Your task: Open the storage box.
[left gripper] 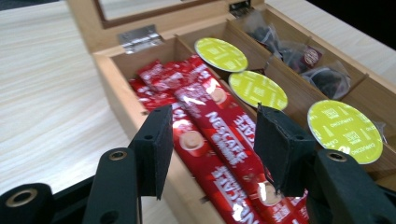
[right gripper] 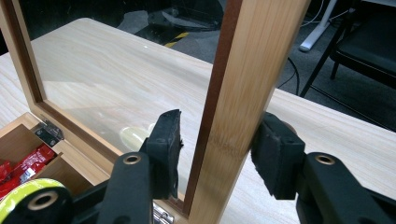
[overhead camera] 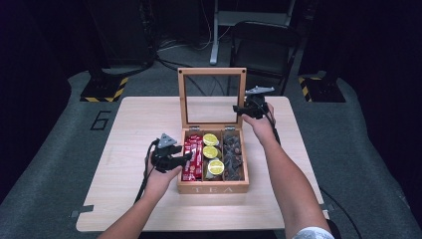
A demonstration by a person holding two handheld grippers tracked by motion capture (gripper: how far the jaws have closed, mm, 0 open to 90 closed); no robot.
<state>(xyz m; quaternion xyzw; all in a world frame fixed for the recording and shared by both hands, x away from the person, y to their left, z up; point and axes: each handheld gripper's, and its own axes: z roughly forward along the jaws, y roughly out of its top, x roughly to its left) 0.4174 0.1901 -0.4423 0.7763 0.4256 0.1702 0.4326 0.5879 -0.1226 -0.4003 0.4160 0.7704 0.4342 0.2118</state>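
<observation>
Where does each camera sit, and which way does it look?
High view: above the person's side, looking forward and down on the light wooden table; both forearms show.
Left gripper view: on the left gripper, facing the red coffee sticks; its open black jaws show.
Right gripper view: on the right gripper, its jaws astride the wooden glass lid frame.
Shared: the wooden tea box.

Legible markings: tea box contents and floor

"TEA" stands on the front wall of the wooden box point(overhead camera: 213, 189); "NESCAFE" in white on the red sachets point(left gripper: 219, 140) in its left compartment; "CAPPUCCINO", partly legible, on the lime-green capsule lids point(left gripper: 344, 131) in the middle compartment; a "6" on the grey floor point(overhead camera: 101, 120) left of the worktop; other print too small to read.
</observation>
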